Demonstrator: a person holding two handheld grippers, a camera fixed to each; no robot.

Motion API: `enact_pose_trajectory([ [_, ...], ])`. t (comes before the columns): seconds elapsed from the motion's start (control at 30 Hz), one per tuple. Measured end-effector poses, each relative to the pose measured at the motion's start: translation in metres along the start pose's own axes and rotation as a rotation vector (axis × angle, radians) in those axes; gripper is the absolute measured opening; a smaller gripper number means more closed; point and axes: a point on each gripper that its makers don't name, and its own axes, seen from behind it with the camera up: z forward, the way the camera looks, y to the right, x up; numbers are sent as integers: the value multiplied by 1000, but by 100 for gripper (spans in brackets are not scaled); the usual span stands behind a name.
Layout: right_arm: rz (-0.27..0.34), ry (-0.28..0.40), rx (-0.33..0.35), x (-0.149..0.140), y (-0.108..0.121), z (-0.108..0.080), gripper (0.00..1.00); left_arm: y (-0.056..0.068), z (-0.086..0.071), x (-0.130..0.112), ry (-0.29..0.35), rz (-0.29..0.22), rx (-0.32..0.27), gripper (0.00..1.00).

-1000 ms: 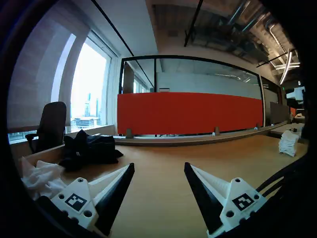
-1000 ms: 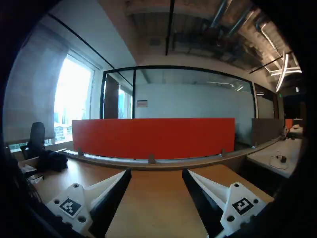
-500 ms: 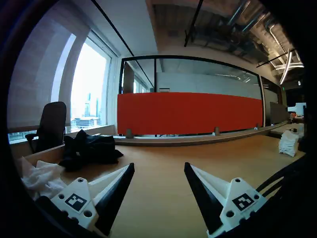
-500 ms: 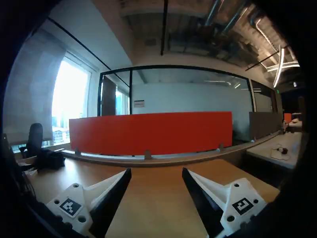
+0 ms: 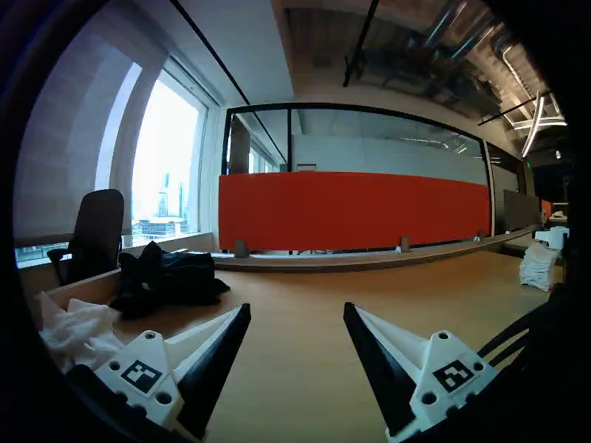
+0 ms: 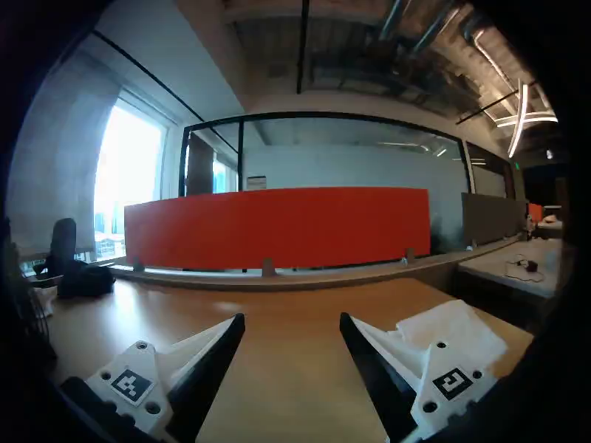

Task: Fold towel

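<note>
- left gripper [image 5: 295,306]: jaws wide apart, nothing between them. Bare light wooden desk [image 5: 310,384] shows through the gap. Fingers sit low over the desktop, pointing level across it.
- right gripper [image 6: 292,317]: jaws also wide apart and holding nothing. The same kind of desktop [image 6: 295,369] shows in the gap.
- white folded towel [image 6: 462,321]: in the right gripper view it lies flat on the desk near the right-hand edge, just beyond the right-hand finger. The finger overlaps its near edge, so I cannot tell whether they touch. It is outside the jaw gap.
- stack of folded white towels [image 5: 538,266]: in the left gripper view it sits on the desk at far right, well apart from the fingers.
- crumpled white cloth [image 5: 74,332]: in the left gripper view it is bunched up at the desk's left edge, just beside the left-hand finger and not between the jaws.
- black heap of clothing [image 5: 166,277]: on the desk behind the crumpled cloth, near the window [image 5: 166,170]. It also shows far left in the right gripper view [image 6: 85,280].
- black office chair [image 5: 92,232]: behind the left end of the desk, by the window.
- red-orange divider panel [image 5: 354,210]: upright along the desk's far edge. It spans most of the width in both views [image 6: 277,225].
- white desk [image 6: 510,277]: right of the wooden desk in the right gripper view, with a small dark cable [image 6: 526,264] lying on it.
</note>
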Motion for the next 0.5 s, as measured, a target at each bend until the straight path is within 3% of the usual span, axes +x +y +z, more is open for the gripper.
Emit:
enact_pose_trajectory([
  [0.5,22,-1,-11,-19,8,1,99,0,0,0,0,0,0,93],
])
